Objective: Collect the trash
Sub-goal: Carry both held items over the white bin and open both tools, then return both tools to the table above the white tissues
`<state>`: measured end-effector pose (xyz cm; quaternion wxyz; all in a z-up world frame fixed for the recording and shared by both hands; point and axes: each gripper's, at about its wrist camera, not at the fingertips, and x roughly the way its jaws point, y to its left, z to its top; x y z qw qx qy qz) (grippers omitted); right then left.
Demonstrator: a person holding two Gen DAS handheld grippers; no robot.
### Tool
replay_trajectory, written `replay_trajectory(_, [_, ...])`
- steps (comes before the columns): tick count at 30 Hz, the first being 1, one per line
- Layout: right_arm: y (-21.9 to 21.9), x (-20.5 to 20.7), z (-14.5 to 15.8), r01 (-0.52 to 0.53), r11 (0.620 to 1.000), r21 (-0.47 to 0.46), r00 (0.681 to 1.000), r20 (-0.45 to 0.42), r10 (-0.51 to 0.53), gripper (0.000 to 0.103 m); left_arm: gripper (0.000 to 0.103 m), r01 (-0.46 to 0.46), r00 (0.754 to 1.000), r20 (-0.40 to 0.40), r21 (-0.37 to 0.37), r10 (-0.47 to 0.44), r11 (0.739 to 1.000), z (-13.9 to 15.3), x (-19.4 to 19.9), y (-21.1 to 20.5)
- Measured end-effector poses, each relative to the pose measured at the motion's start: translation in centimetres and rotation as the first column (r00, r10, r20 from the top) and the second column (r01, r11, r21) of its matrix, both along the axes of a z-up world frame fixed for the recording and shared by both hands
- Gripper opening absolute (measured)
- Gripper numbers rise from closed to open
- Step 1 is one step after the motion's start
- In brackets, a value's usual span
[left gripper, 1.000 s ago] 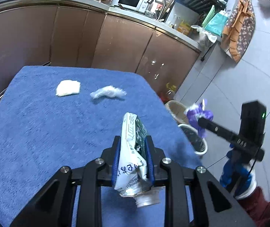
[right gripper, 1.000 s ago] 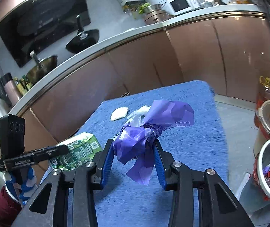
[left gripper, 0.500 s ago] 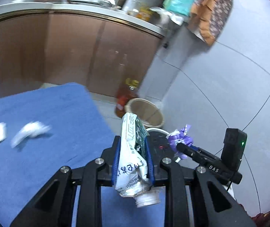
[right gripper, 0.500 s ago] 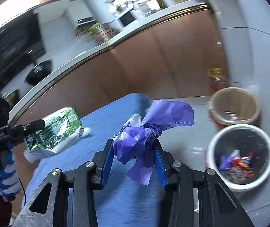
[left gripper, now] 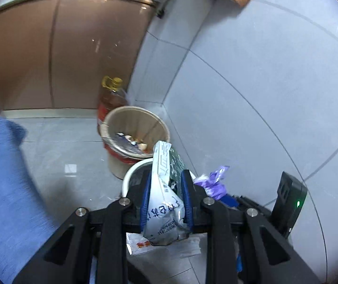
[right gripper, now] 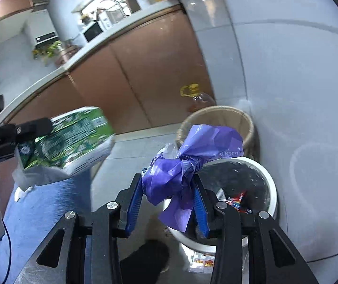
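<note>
My left gripper is shut on a crushed green and white carton, held above the floor over the near rim of a white bin; the carton also shows in the right wrist view. My right gripper is shut on a knotted purple plastic bag, held over the left rim of the white bin, which has a dark liner and colourful wrappers inside. The purple bag also shows in the left wrist view.
A tan bin with scraps stands behind the white one, also in the right wrist view. A cooking oil bottle stands by the brown cabinets. The blue-covered table lies to the left. A paper scrap lies on the floor.
Both grippers have swung right, off the blue table and down toward the bins, each still holding its item. The tissue pieces on the table have left the views.
</note>
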<state>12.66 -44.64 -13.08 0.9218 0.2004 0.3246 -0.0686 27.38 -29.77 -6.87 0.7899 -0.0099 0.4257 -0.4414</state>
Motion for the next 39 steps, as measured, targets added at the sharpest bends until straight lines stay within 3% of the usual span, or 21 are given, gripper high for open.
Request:
replay_trajectory(8, [-2.6,0.1,-3.2,0.088,0.996,0.005,0.994,-0.066,-0.088,0.042,0.024,0.029,0.999,-0.034,0.055,-0.027,0.998,-3.6,1.6,-7.1])
replay_trajectory(10, [-3.3,-0.1,-3.7,0.103,0.995,0.005,0.992,-0.077,-0.102,0.043,0.029,0.028,0.999,-0.041,0.066,-0.026,0.997,-4.2,1.9,-8.4])
replay_trajectory(13, [-3.5,-0.2,-4.0,0.123,0.992,0.006,0.989,-0.089,-0.122,0.049,0.043,0.028,0.997,-0.070,0.058,-0.023,0.998,-4.7,2.2,-9.1])
replay_trajectory(18, [-3.7,-0.4,-3.7,0.131,0.991,-0.005,0.988,-0.086,-0.131,0.055,0.043,0.025,0.998,-0.065,0.061,-0.021,0.998,-4.5,1.6,-8.7])
replay_trajectory(28, [-0.8,-1.0,0.2,0.091,0.996,-0.013,0.996,-0.013,-0.092,0.057,0.046,-0.095,0.994,0.056,0.056,0.092,0.994,-0.2,-1.5,-1.9])
replay_trajectory(30, [0.1,-1.1,1.4,0.075,0.997,-0.025,0.997,0.010,-0.075,0.058,0.051,-0.145,0.984,0.113,0.057,0.138,0.988,1.2,-2.6,0.3])
replay_trajectory(39, [6.0,-2.8,8.1,-0.018,0.995,-0.094,0.990,0.135,0.031,0.063,0.051,-0.322,0.908,0.290,0.030,0.300,0.946,5.9,-7.6,9.6])
